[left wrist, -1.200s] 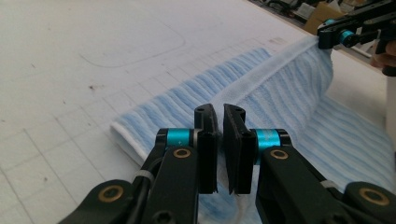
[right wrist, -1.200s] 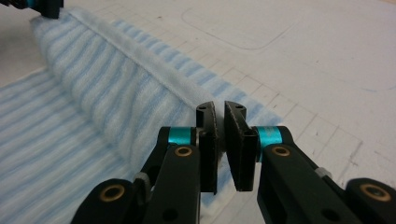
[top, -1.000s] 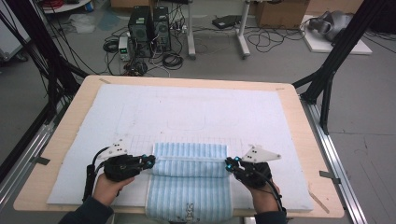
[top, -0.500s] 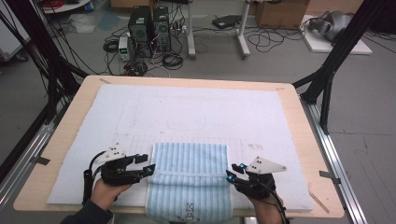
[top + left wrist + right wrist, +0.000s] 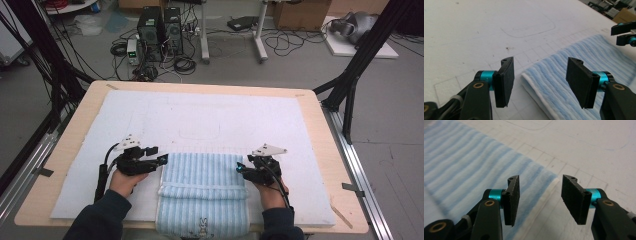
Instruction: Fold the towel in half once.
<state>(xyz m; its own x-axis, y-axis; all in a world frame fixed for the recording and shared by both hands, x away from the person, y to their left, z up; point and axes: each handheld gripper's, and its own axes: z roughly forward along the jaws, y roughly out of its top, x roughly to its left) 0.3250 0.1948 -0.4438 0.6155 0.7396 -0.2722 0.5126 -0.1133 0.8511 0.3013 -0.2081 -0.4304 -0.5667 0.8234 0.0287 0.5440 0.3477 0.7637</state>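
Note:
A blue-and-white striped towel (image 5: 202, 192) lies folded on the white mat (image 5: 210, 117), its near end hanging over the table's front edge. My left gripper (image 5: 162, 159) sits at the towel's far left corner and my right gripper (image 5: 240, 168) at its far right corner. In the left gripper view the left gripper (image 5: 541, 72) is open over the towel's (image 5: 564, 85) folded edge, touching nothing. The right gripper (image 5: 540, 193) is open above the towel's (image 5: 461, 162) corner. Both sets of jaws have just been opening, with nothing gripped between them.
The mat covers a wooden table (image 5: 325, 150) and has faint drawn outlines (image 5: 200, 132) on it. Black frame poles (image 5: 357, 60) stand at both sides. Computer towers (image 5: 160, 25) and cables lie on the floor beyond the far edge.
Both grippers were shut on the towel's folded edge a second ago. They have let go, opened, and now sit at the towel's far corners. The towel lies flat.

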